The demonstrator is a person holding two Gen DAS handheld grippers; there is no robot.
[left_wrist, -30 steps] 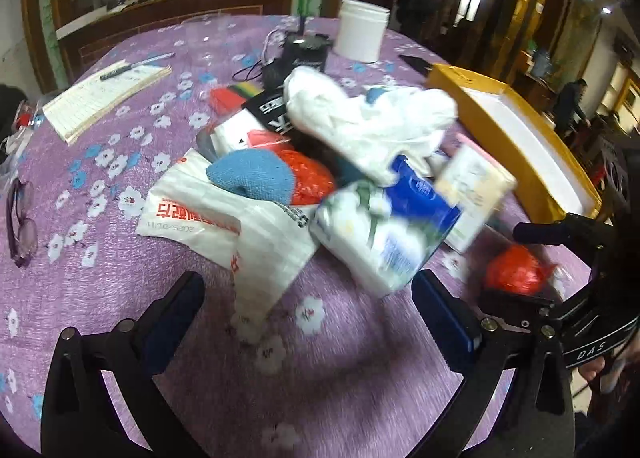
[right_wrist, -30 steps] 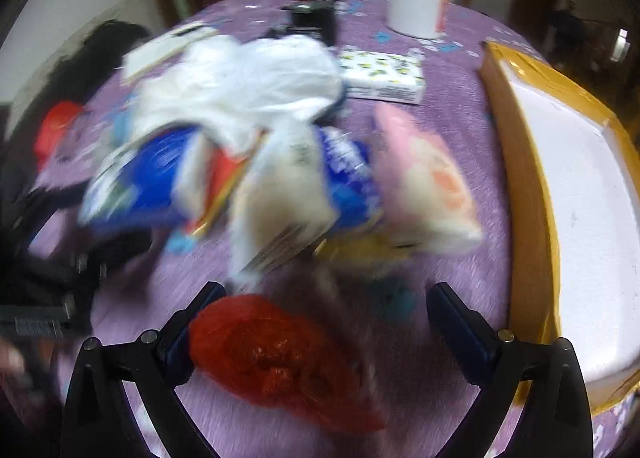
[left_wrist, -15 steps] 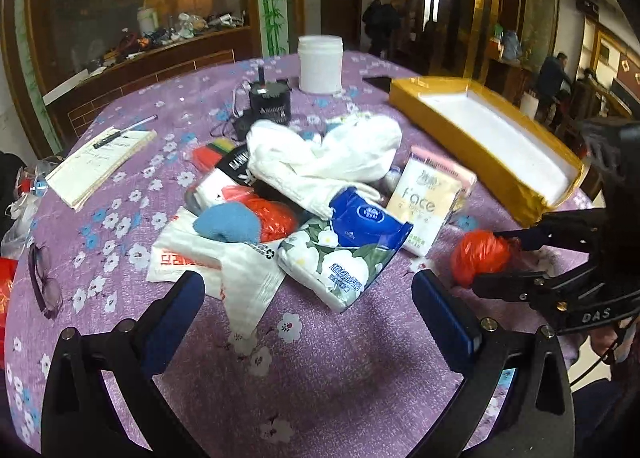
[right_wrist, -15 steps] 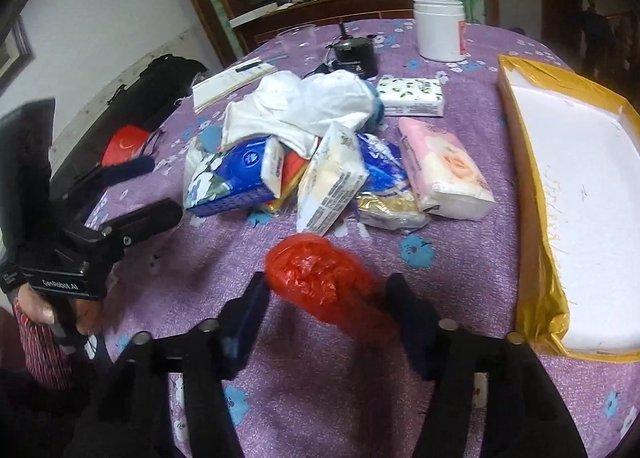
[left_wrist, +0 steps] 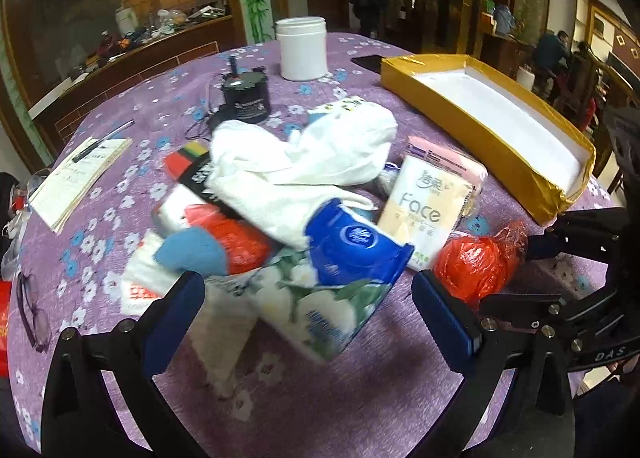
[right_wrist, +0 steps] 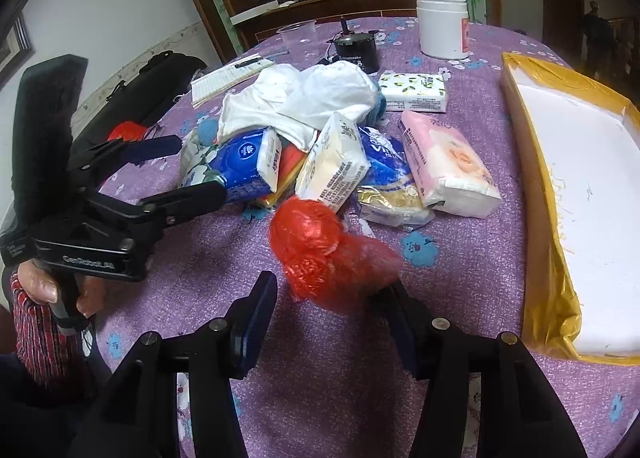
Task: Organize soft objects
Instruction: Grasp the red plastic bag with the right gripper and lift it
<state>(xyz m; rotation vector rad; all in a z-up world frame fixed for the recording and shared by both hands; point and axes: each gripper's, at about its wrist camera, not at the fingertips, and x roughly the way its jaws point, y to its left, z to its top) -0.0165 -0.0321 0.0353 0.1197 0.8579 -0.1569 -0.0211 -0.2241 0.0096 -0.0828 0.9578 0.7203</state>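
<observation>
Right hand-held gripper jaws just closing, clamped on red plastic bag, left hand-held gripper wide open, empty

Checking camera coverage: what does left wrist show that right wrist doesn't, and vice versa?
Left wrist only: glasses at the table's left edge, a blue sponge, a phone behind the box.

Right wrist only: the hand holding the left gripper, a lemon-print tissue pack lying clear, a clear cup.

Both: the red bag between the right gripper jaws, which have just been closing; the gold box; the white jar; the notepad.
</observation>
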